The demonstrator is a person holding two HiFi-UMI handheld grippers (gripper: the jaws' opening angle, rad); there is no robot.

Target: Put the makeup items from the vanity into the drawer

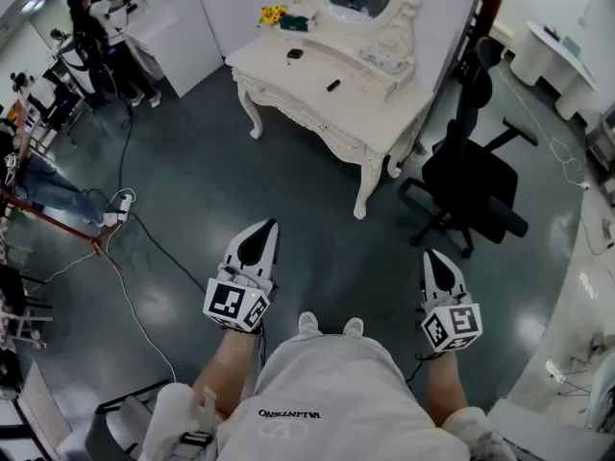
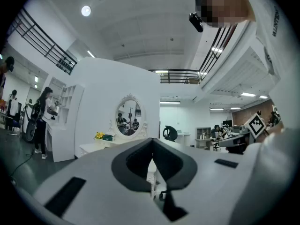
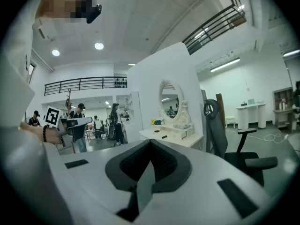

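Note:
The white vanity (image 1: 370, 113) with an oval mirror stands across the floor, well ahead of me. On its top lie a small dark item (image 1: 295, 54) and a black stick-shaped item (image 1: 333, 85); yellow flowers (image 1: 272, 13) and a green box (image 1: 295, 24) sit near the mirror. My left gripper (image 1: 266, 227) and right gripper (image 1: 434, 254) hang low in front of my body, far from the vanity. Both are shut with nothing between the jaws. The left gripper view shows the vanity (image 2: 93, 148) small beyond the shut left gripper (image 2: 152, 142). In the right gripper view the vanity (image 3: 174, 137) appears past the shut right gripper (image 3: 150, 142).
A black office chair (image 1: 471, 185) stands just right of the vanity. Cables (image 1: 125, 205) trail over the dark floor at the left, where people (image 1: 96, 27) stand among equipment. A round white table (image 1: 553, 56) is at the far right.

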